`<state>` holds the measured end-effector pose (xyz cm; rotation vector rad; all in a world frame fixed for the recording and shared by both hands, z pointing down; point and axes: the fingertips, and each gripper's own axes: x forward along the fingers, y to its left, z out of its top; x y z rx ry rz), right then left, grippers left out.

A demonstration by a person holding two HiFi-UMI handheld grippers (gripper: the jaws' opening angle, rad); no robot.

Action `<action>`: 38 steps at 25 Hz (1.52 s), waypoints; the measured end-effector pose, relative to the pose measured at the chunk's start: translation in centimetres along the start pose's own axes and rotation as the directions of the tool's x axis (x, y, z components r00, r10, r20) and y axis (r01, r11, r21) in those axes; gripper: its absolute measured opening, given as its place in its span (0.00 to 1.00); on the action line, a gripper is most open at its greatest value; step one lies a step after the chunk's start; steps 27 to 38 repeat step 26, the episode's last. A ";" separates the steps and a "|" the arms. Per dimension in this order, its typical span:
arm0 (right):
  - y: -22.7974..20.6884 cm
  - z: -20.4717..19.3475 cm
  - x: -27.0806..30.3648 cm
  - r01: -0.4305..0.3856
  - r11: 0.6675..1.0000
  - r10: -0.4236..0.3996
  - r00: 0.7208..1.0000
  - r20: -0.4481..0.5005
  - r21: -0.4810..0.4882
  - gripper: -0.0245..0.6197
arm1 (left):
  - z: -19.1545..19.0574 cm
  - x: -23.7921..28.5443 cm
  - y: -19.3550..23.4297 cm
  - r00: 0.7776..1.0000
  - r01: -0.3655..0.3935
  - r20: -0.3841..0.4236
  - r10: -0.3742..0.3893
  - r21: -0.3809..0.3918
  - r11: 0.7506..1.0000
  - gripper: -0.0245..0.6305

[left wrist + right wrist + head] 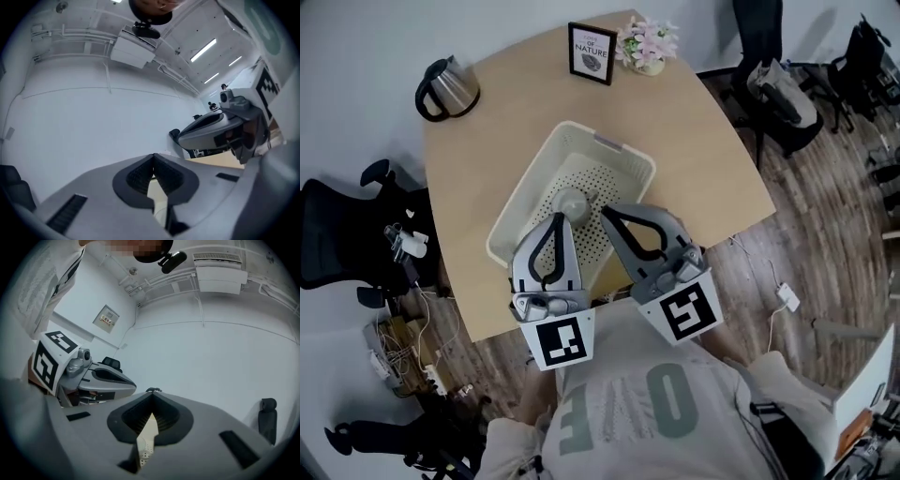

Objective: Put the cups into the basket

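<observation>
A cream basket point(521, 202) with a perforated floor stands on the wooden table. One grey cup point(573, 202) rests inside it near the middle. My left gripper point(560, 217) hovers over the basket's near part, its tips just beside the cup, jaws shut with nothing between them. To its right my right gripper point(605, 209) points over the basket too, also shut and empty. In the left gripper view the left gripper's point(153, 155) pads meet at the tip. The right gripper's point(151, 394) pads likewise meet in the right gripper view. Both cameras look up at wall and ceiling.
A dark kettle point(448, 89) sits at the table's far left. A framed sign point(592, 53) and a small flower pot point(647, 45) stand at the far edge. Office chairs point(337, 230) flank the table, and cables lie on the floor at left.
</observation>
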<state>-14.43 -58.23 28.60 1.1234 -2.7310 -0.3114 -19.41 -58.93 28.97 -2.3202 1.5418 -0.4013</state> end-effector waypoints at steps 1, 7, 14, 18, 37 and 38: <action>0.5 0.2 0.2 -0.018 1.000 0.018 1.000 0.017 0.021 0.03 | 0.1 -0.2 -0.4 1.000 -0.011 0.012 0.011 -0.009 1.000 0.05; 2.6 0.3 0.6 -0.070 0.997 0.070 0.997 0.013 0.015 0.03 | 0.2 -1.2 -0.1 0.997 -0.048 0.051 0.049 -0.034 0.998 0.05; 3.2 -0.6 1.0 -0.090 0.996 0.090 0.996 -0.016 0.011 0.03 | -0.7 -1.4 0.5 0.996 -0.066 0.053 0.069 -0.072 0.995 0.05; 2.9 -0.8 1.3 -0.081 0.996 0.081 0.997 -0.004 0.036 0.03 | -1.3 -1.3 0.6 0.997 -0.056 0.041 0.060 -0.094 0.994 0.05; 2.2 -1.6 1.6 -0.051 0.995 0.051 0.999 -0.002 0.083 0.03 | -3.0 -1.5 0.4 0.998 -0.051 0.018 0.054 -0.104 0.993 0.05; 2.2 -1.6 1.6 -0.051 0.995 0.051 0.999 -0.002 0.083 0.03 | -3.0 -1.5 0.4 0.998 -0.051 0.018 0.054 -0.104 0.993 0.05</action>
